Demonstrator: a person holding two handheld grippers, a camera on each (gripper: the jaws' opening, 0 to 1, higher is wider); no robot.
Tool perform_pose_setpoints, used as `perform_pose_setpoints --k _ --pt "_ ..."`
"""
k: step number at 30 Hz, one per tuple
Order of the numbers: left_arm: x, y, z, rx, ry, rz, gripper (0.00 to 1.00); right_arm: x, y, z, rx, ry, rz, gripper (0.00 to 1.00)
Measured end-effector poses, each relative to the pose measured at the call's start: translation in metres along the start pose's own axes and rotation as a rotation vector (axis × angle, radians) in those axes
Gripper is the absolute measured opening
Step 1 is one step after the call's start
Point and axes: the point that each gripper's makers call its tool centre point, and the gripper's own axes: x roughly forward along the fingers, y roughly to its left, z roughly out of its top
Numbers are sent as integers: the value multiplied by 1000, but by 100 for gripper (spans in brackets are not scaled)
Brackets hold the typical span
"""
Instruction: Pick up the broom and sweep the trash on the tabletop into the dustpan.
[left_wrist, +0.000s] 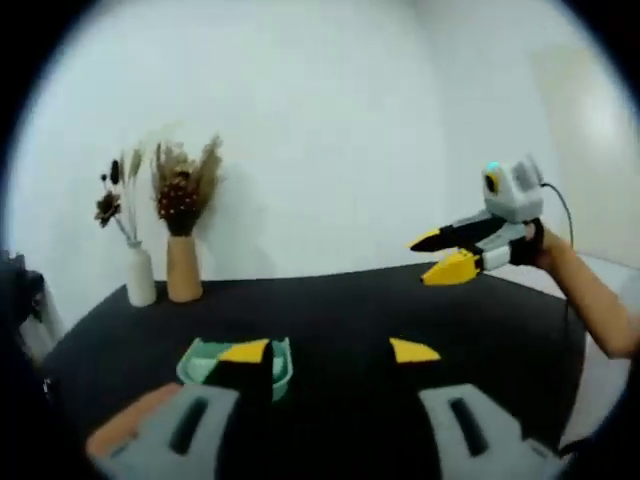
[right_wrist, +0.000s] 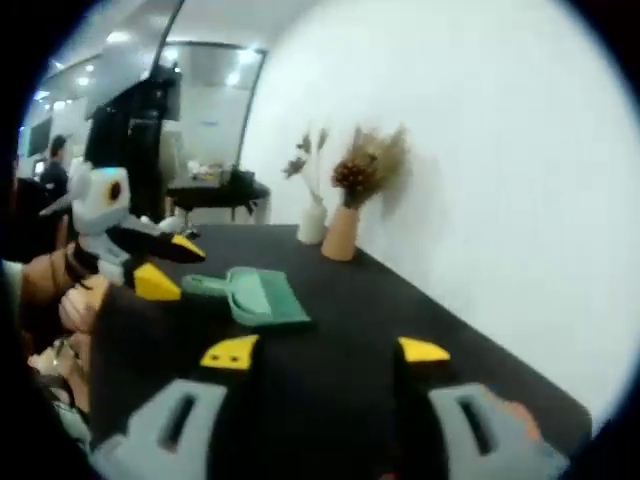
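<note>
A green dustpan (left_wrist: 200, 362) lies on the black table (left_wrist: 340, 310), partly behind my left gripper's (left_wrist: 330, 352) left jaw. That gripper's yellow-tipped jaws stand apart with nothing between them, over the near part of the table. My right gripper (left_wrist: 437, 257) hovers above the table's far right side, held by a hand, its jaws parted. In the right gripper view the dustpan (right_wrist: 258, 296) lies ahead with its handle pointing left. My right gripper (right_wrist: 326, 352) is open and empty there, and the left gripper (right_wrist: 178, 266) floats at the left, just beside the dustpan handle.
A white vase (left_wrist: 140, 276) and a tan vase (left_wrist: 183, 268) with dried flowers stand at the table's back edge by the white wall. The same vases (right_wrist: 330, 232) appear in the right gripper view. Behind the table is a dark office area with another table (right_wrist: 215, 190).
</note>
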Motion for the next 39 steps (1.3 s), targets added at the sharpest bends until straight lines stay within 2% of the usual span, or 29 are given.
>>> perform_pose_setpoints --k 3,5,7,12,15,19,24,28,32,36,39 --pt "6 -12 2 -9 3 -35 52 -29 -13 -9 10 -2 -50 64" --pt "8 -23 4 -16 -1 -77 59 -44 -19 -14 22 -11 -66 69" --pt "9 -30 5 -22 -4 -102 66 -55 -21 -19 30 -17 -71 74" --pt "10 -44 9 -51 -40 -145 75 -85 -27 -33 37 -18 -110 88" --pt "11 -47 5 -73 -31 -163 85 -101 -27 -39 46 -40 -118 93" --pt "7 -50 -2 -50 -30 -173 95 -118 -32 -50 56 -47 -150 97" --pt "-2 -47 -8 -52 -29 -173 95 -136 -34 -68 110 -66 -164 97" --pt "-10 -52 -10 -74 -46 -206 95 -145 -34 -84 133 -71 -174 96" --pt "-15 -63 -22 -13 -33 -239 95 -150 -35 -103 152 -63 -188 96" --pt "-18 -71 -28 0 -54 -257 95 -165 -41 -112 198 -117 -228 94" --pt "-20 -78 -39 -15 -48 -302 95 -174 -40 -121 222 -137 -222 94"
